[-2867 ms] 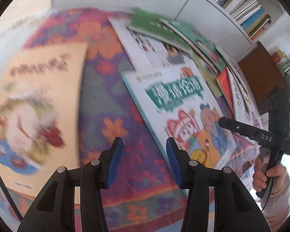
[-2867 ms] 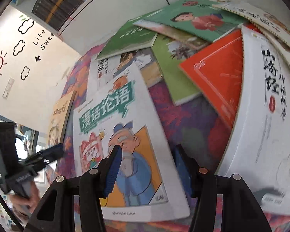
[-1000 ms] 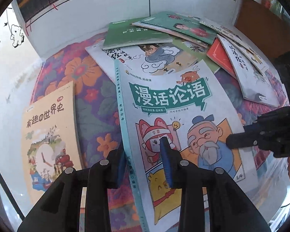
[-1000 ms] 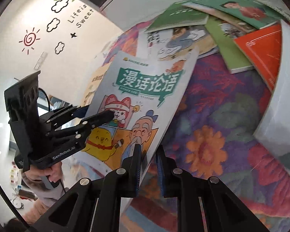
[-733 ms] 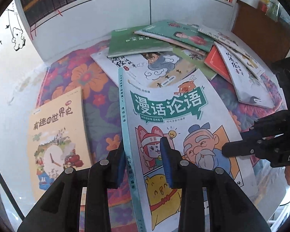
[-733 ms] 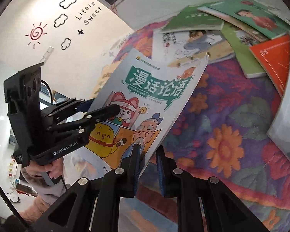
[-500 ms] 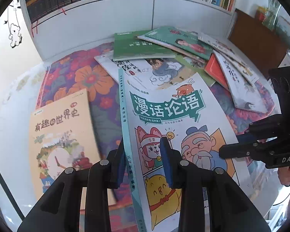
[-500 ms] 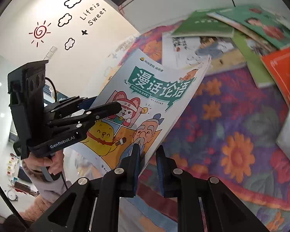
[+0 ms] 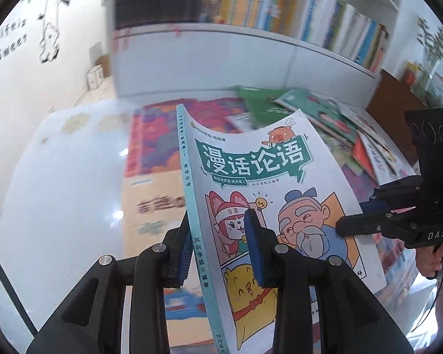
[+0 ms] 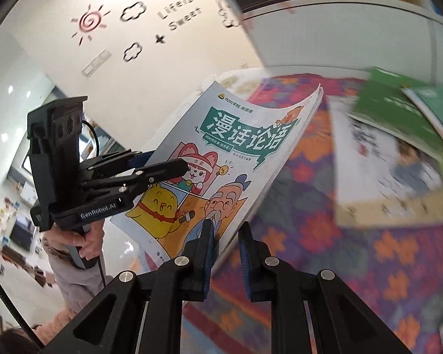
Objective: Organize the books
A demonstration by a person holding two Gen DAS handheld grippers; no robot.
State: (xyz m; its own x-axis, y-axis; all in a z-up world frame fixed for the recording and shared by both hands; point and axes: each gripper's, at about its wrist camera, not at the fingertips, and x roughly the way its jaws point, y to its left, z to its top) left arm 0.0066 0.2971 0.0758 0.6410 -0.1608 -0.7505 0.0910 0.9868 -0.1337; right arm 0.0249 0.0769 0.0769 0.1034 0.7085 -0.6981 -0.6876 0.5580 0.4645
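background books (image 9: 325, 109) blurred. left gripper (image 9: 221, 247) clamps comic book (image 9: 268, 177) at spine; right gripper (image 10: 226, 250) clamps its lower edge.

This looks like a children's reading corner in a home. A long white bookshelf (image 9: 325, 20) packed with colourful spines runs above a bright floral mat (image 10: 354, 236) strewn with picture books (image 9: 310, 109). Sun and cloud wall stickers (image 10: 109, 20) with "Life is Sweet" lettering decorate the wall, and a living area shows beyond.
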